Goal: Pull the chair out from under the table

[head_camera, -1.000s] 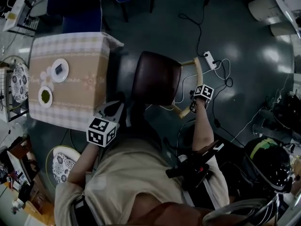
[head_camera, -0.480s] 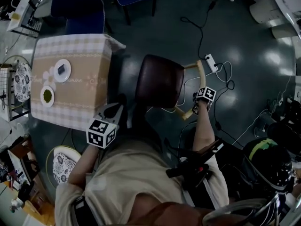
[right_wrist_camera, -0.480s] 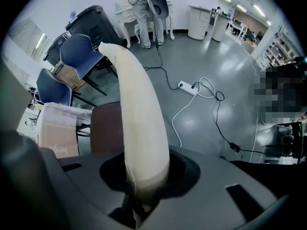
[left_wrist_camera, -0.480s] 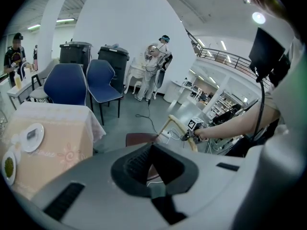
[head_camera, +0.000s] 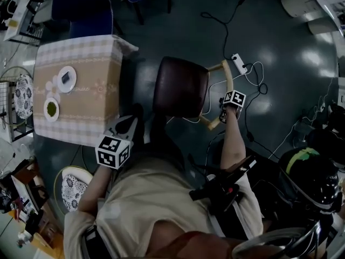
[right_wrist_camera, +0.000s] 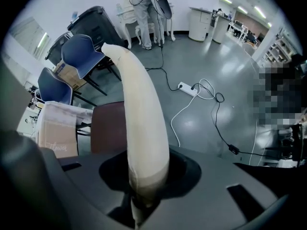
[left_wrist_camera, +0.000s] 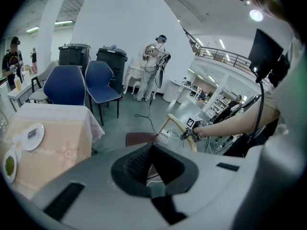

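The chair with a dark brown padded seat (head_camera: 180, 88) and a pale, curved wooden backrest rail (right_wrist_camera: 141, 104) stands on the polished grey floor (head_camera: 280, 42). Its seat is clear of the facing edge of the small square table under a checked tablecloth (head_camera: 81, 53), with a strip of floor between them. By that, the pull looks all but done.

The right gripper (right_wrist_camera: 144, 188) points down onto the lower end of the backrest rail. The rail fills the gap between the 2 jaws and touches both. They have just been opening a little, yet the rail looks clamped. The left gripper (head_camera: 131, 123) is clenched on nothing, off the table's corner nearest the person.

The chair should be stiff and fairly light, and should slide easily on this floor. The rounded rail probably slips in a pinch, and a high pull may tip the chair, so a hold low on the rail suits best. A white power strip (head_camera: 237, 63) and loose cables (head_camera: 253, 85) lie just behind the chair, and its legs could catch on them.

No brand or label can be read. The cube markers are patterns only, and the faint script on the tablecloth is too small to read.
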`<state>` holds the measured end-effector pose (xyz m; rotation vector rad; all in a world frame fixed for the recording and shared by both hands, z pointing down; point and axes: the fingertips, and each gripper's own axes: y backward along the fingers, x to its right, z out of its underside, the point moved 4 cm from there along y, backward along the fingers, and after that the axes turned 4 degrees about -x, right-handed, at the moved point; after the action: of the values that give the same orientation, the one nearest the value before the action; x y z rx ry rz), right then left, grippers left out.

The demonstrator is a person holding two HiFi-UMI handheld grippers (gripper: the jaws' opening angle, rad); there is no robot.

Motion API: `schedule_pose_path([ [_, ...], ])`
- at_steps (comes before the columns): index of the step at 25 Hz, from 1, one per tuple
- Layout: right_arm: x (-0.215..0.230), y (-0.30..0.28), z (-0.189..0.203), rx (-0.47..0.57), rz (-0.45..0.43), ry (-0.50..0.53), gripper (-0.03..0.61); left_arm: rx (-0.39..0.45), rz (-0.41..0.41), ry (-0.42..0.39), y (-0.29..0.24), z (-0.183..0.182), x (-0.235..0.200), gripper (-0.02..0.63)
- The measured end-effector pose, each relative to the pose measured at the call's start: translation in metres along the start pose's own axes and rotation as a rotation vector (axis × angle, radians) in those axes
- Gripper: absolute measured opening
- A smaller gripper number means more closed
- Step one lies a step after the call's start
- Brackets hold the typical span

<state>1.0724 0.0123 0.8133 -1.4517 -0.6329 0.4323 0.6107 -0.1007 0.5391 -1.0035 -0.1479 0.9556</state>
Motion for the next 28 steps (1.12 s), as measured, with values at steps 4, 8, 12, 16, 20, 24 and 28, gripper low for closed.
schedule_pose_path([
  [4, 0.001, 0.006, -0.003, 0.030, 0.038, 0.037, 0.123, 0.010, -0.001, -0.022, 0.001, 0.000, 0.009, 0.008],
  [8, -0.001, 0.024, -0.005, 0.098, 0.050, 0.044, 0.158, 0.027, -0.020, -0.023, 0.009, -0.001, 0.007, 0.008],
  [12, -0.002, 0.048, 0.007, 0.184, 0.059, 0.043, 0.179, 0.041, -0.014, -0.029, 0.014, -0.004, 0.006, 0.008],
  [16, -0.006, 0.093, 0.000, 0.340, 0.084, 0.088, 0.076, 0.099, 0.012, -0.071, 0.012, -0.026, 0.016, 0.008],
  [20, -0.056, 0.121, -0.001, 0.406, -0.085, 0.213, 0.012, 0.129, 0.013, -0.087, 0.021, -0.026, 0.024, 0.008],
  [24, -0.108, 0.126, 0.016, 0.372, -0.214, 0.333, 0.011, 0.120, 0.008, -0.087, 0.026, -0.015, 0.023, 0.008],
  [28, -0.155, 0.129, 0.025, 0.355, -0.326, 0.394, 0.011, 0.138, -0.025, -0.070, 0.038, -0.014, 0.009, 0.008],
])
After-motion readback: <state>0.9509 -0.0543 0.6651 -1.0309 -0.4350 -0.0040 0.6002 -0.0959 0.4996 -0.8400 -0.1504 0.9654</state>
